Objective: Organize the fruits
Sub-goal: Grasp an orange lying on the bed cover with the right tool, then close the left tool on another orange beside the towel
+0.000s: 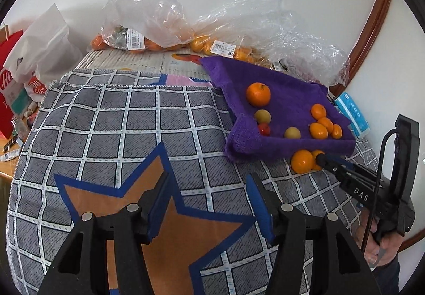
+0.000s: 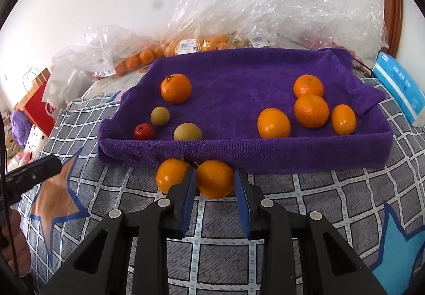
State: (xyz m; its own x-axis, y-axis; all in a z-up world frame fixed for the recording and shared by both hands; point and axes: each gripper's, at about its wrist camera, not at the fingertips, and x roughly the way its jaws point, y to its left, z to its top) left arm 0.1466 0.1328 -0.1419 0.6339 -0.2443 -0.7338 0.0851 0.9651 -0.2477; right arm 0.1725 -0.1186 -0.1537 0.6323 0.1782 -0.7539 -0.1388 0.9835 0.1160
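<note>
- Right-hand orange [image 2: 215, 178] lies on the checked cloth [image 2: 220, 247], against the purple towel tray's [image 2: 239, 154] front wall; the left-hand orange [image 2: 171, 175] touches it.
- Judged firm, smooth and prone to rolling; grip across its widest middle.
- Right gripper [image 2: 214, 183]: jaws straddling it, not visibly pinching.
- Left gripper [image 1: 209, 196]: jaws wide, empty.
- Open cloth behind; the tray wall blocks forward travel.

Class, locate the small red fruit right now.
The small red fruit sits on the purple towel, near its front-left corner in the right wrist view, beside a yellow-green fruit.
</note>
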